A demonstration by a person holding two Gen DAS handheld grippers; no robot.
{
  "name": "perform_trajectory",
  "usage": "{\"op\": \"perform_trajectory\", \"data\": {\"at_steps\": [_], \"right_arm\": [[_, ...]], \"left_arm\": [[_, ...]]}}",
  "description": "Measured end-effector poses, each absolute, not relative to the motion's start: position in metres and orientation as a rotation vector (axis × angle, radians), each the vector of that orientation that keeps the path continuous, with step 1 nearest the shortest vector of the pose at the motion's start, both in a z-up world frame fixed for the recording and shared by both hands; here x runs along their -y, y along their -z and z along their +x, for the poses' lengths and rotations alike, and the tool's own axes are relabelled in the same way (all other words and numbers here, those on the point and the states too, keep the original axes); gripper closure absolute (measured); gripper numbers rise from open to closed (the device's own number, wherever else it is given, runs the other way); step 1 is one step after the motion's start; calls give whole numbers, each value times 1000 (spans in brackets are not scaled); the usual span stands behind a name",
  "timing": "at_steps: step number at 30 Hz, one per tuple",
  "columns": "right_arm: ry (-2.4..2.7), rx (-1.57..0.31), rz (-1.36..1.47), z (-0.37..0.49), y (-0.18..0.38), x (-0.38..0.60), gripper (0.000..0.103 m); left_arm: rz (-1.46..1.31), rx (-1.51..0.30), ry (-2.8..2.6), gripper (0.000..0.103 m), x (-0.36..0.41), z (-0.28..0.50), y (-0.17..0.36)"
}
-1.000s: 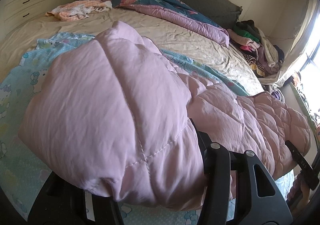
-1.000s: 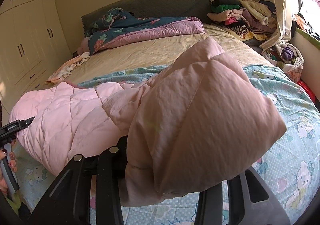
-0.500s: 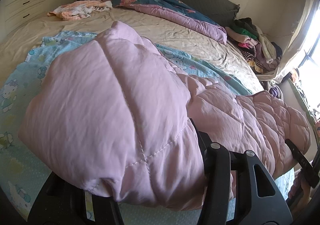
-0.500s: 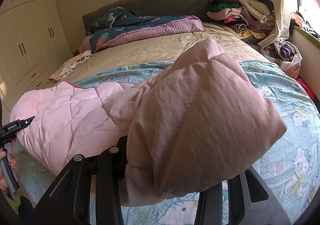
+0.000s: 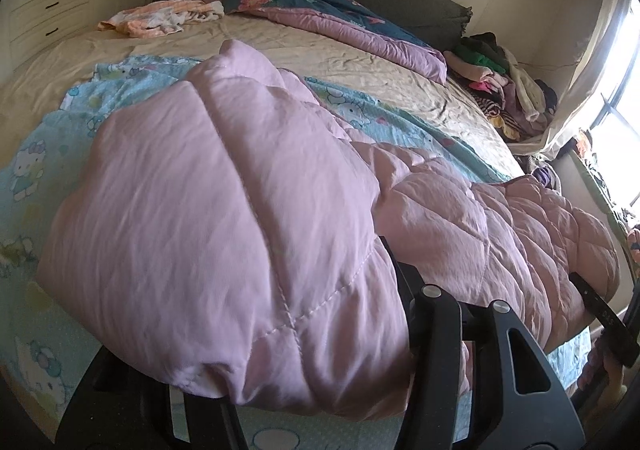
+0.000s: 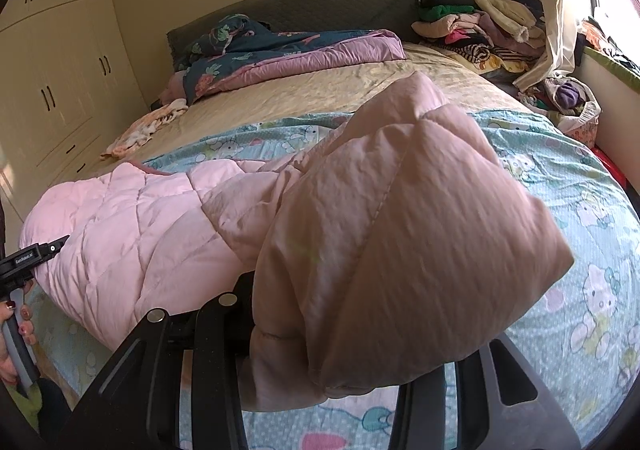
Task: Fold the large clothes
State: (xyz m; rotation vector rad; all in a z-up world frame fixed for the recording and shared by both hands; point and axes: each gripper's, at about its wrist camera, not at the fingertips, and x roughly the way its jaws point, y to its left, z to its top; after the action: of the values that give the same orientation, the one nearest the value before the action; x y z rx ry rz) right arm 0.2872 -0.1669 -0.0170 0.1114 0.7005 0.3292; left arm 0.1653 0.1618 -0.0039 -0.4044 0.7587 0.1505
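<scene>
Fingers (image 5: 436, 334) of the left gripper (image 5: 320, 390) and fingers (image 6: 216, 334) of the right gripper (image 6: 320, 390) are each closed on a bunched end of the pink quilted coat (image 5: 224, 218).

The coat (image 6: 160, 234) stretches between the two grippers across the near end of the bed (image 6: 360, 86), over a blue cartoon-print sheet (image 6: 580, 218); its gripped ends bulge up over the fingers and hide their tips. Further up the bed lie a floral duvet (image 5: 320, 10) and a small striped garment (image 5: 160, 16), and a heap of clothes (image 6: 472, 26) sits by the window. The left hand (image 6: 16, 326) shows at the edge of the right view.
</scene>
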Motion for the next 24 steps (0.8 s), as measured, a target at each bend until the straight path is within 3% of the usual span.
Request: {"op": "perform_trajectory", "data": {"at_steps": [15, 24], "right_arm": [[-298, -755, 160, 251, 47, 177, 61], [-255, -832, 214, 254, 70, 184, 45]], "left_arm": [[-429, -772, -136, 53, -161, 130, 28], [-447, -785, -147, 43, -164, 128, 44]]}}
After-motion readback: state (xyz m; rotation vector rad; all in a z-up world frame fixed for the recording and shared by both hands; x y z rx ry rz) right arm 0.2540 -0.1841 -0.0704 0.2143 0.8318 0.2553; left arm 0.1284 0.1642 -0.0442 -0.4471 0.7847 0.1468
